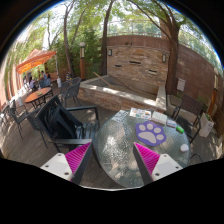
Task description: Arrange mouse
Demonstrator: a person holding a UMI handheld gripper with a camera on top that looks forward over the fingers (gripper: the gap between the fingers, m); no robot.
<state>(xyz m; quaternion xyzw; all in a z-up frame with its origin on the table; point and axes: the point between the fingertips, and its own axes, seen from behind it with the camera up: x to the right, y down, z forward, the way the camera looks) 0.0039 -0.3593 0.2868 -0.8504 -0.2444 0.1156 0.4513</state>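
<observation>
A round glass table (115, 150) lies just ahead of and under my fingers. On its far right part lies a light mat with a purple paw print (150, 130). A small white object (184, 147), possibly the mouse, sits on the table to the right of the mat, beyond my right finger. My gripper (112, 160) is open above the table's near part, its magenta pads (77, 158) wide apart with nothing between them.
A black chair (60, 125) stands at the table's left. A small green item (180, 128) sits by the mat's far right. A stone planter wall (135, 72) rises behind. Patio tables and chairs (35, 97) stand under an orange umbrella (35, 60) at far left.
</observation>
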